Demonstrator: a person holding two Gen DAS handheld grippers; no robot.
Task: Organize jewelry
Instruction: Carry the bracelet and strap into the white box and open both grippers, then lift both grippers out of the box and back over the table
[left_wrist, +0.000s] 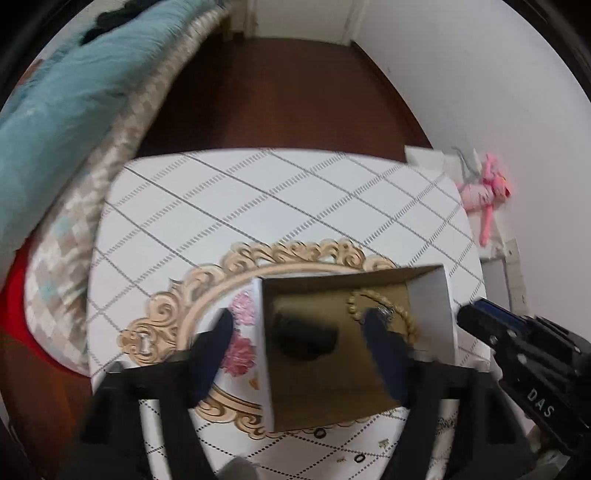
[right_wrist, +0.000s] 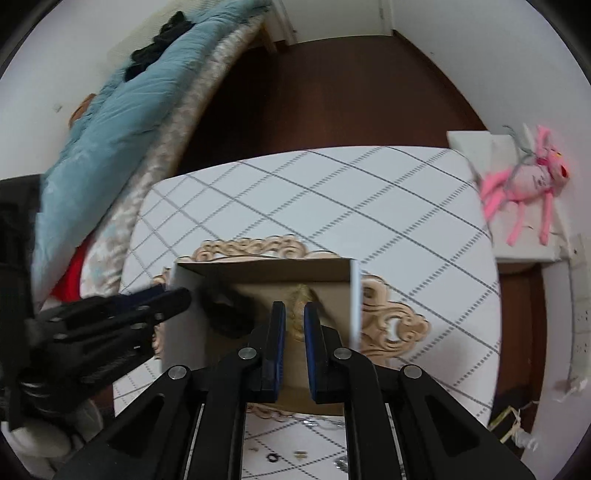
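On a checked table (right_wrist: 369, 206), an open cardboard box (left_wrist: 430, 306) sits on an ornate tray (left_wrist: 207, 280), its floral wall straddled by the open left gripper (left_wrist: 299, 336), while the right gripper (right_wrist: 294, 325), jaws narrowly parted, hovers over a blurred gold chain (left_wrist: 391, 306) and dark item (left_wrist: 304, 338) inside.

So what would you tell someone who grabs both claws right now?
Left claw: open wide, straddling the box's flowered wall, one finger inside.
Right claw: a narrow gap, just above the box, apparently holding nothing.
Things: the box sits on the ornate gold tray. Inside lie a gold bracelet and a dark fuzzy item.
Done: those two are in the box.
Left: small loose pieces on the table near you are not yet put away.
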